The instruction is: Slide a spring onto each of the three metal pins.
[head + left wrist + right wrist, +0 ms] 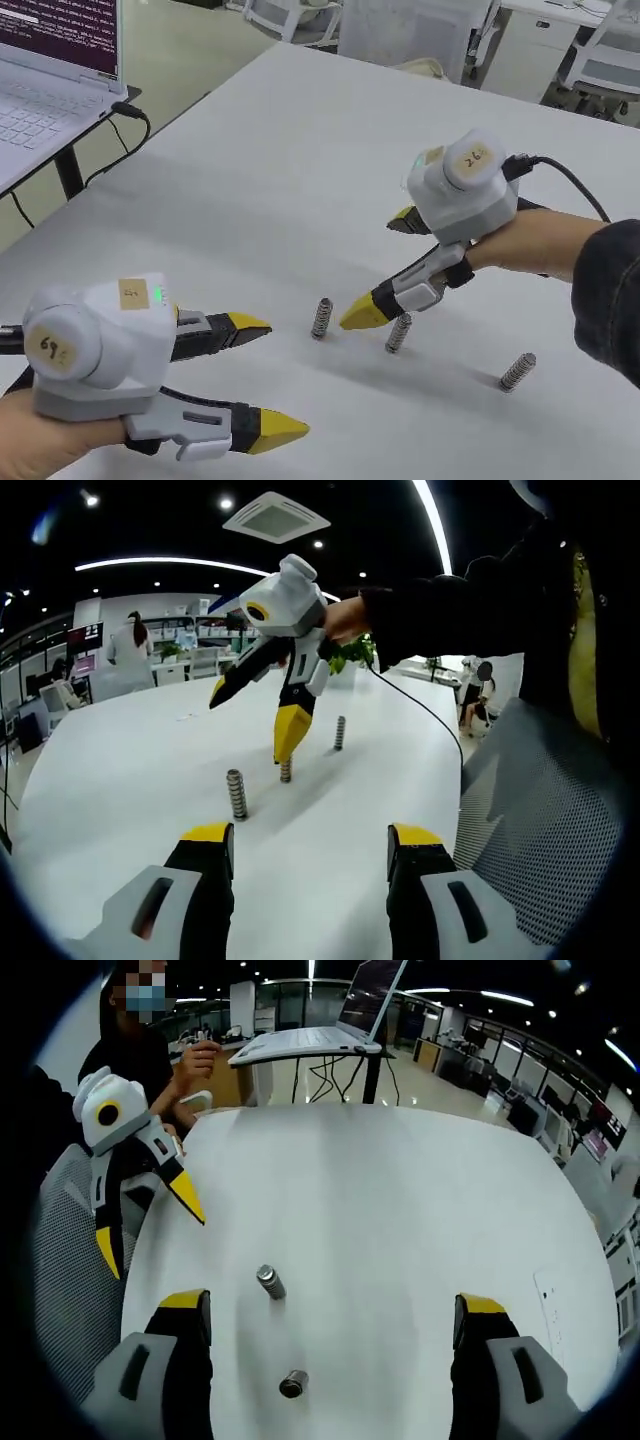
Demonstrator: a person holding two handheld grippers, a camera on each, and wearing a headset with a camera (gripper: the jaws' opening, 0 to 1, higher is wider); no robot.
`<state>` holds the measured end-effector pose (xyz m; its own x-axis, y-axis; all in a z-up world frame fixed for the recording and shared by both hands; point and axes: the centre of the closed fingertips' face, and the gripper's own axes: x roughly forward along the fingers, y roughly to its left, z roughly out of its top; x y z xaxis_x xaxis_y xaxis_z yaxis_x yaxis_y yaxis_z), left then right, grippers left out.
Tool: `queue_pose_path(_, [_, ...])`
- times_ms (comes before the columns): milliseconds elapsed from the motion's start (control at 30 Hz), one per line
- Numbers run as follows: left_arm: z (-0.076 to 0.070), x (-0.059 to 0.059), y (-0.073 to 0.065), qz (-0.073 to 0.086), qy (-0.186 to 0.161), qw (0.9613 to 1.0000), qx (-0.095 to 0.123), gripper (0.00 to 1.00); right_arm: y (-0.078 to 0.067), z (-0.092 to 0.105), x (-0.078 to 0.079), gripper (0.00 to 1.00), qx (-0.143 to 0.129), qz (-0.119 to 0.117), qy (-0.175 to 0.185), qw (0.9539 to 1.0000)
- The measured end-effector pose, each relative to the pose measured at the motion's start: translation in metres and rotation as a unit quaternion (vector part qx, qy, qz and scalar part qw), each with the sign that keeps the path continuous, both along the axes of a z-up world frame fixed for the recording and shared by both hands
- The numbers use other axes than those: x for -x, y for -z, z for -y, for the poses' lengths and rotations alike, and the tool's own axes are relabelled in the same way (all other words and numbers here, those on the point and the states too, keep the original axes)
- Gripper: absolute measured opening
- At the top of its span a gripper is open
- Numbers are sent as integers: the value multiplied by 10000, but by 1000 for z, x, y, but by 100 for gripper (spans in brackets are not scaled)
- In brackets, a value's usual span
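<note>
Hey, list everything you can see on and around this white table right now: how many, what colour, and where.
springs: three, silver, upright in a loose row on the table
table: one, white, under everything
laptop: one, silver, open, on a side stand left of the table
cable: one, black, hanging from the laptop
left gripper: one, white with yellow-tipped jaws, open, near left
right gripper: one, same colours, open, one tip low near the springs
sleeve: one, dark, right edge
</note>
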<state>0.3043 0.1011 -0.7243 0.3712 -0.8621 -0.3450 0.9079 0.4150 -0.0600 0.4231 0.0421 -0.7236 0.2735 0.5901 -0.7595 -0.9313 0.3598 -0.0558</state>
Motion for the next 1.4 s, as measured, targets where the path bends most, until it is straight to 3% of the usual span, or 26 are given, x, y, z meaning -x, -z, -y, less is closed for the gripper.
queue_pose_path(667, [8, -11, -3, -2, 68, 10000, -27, 57, -16, 47, -1, 100, -326, 193, 691, 9969])
queue_pose_path(1400, [21, -10, -10, -17, 207, 9998, -55, 58, -29, 108, 21, 100, -641, 433, 1523, 9853])
